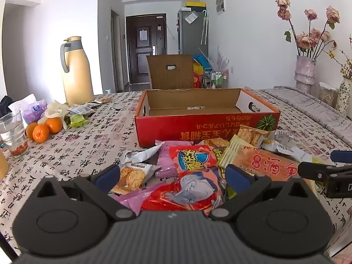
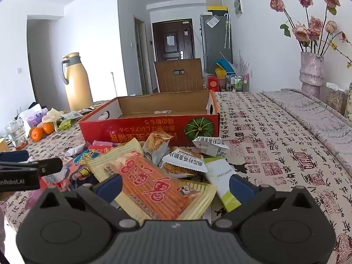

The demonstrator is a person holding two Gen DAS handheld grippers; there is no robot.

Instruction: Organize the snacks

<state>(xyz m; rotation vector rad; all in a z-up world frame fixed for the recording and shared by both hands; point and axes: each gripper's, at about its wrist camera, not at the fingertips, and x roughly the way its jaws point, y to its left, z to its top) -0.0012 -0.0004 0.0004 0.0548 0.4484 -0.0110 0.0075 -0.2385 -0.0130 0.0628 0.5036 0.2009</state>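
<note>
At the far left of the left wrist view, a clear glass cup (image 1: pixel 13 132) is standing on the table (image 1: pixel 88 145) with its cloth of black writing. Next to it three round oranges (image 1: pixel 44 129) are sitting together. Behind them a tall yellow jug with a grey handle (image 1: pixel 76 70) is standing up straight.

In the middle, a red cardboard box with its top open (image 1: pixel 204 127) is lying on the table, and nothing is showing inside it. Just in front of the box, a pile of snack packets (image 1: pixel 198 165) is lying in a heap. A red packet with a cartoon face (image 1: pixel 189 182) is sitting low in the middle of the left wrist view. A long orange packet with red writing (image 2: pixel 151 182) is lying on top of the pile.

The left gripper (image 1: pixel 173 176) is hanging wide open over the red packet, holding nothing. The right gripper (image 2: pixel 176 187) is hanging wide open over the orange packet, holding nothing.

At the upper right, dried pink roses in a pale vase (image 2: pixel 312 70) are standing by the wall.
</note>
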